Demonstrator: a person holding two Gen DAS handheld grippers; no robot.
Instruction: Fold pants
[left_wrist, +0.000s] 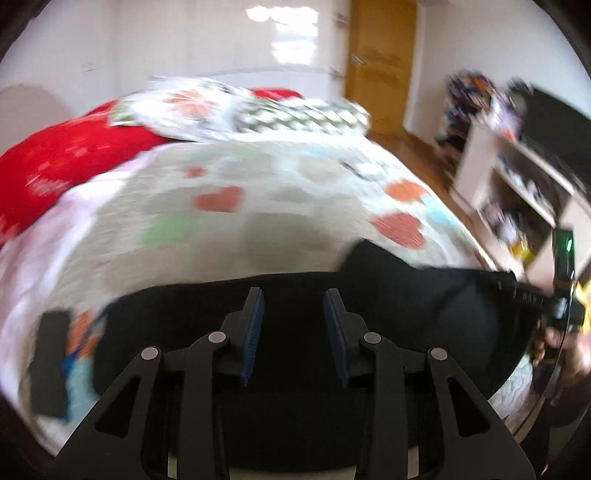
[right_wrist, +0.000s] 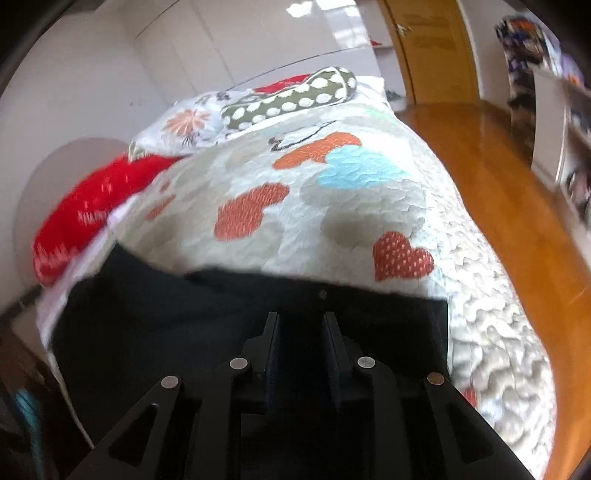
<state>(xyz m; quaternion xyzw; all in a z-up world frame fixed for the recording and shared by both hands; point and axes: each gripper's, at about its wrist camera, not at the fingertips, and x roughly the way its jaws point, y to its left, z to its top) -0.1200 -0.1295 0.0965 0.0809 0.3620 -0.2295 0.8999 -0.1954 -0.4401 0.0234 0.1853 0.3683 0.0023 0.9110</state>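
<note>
Two grippers poised over dark pants on a quilted bed.

Both views look down along the fingers: the left gripper (left_wrist: 293, 295) has its jaws partly open with nothing between the blue pads, and the right gripper (right_wrist: 300, 317) has its jaws parted more narrowly, likewise gripping nothing. The pants (right_wrist: 221, 306) fill the lower middle of each frame, lying on the near end of the bed (right_wrist: 369, 206), whose quilt bears heart patches. They appear black or very dark navy, matte and flat, with one straight upper edge; a small stud shows near that edge in the right view. Such cloth is probably light, limp and non-fragile, so it should drape and slide when lifted. Pinching a hem or corner through all layers seems best.
</note>
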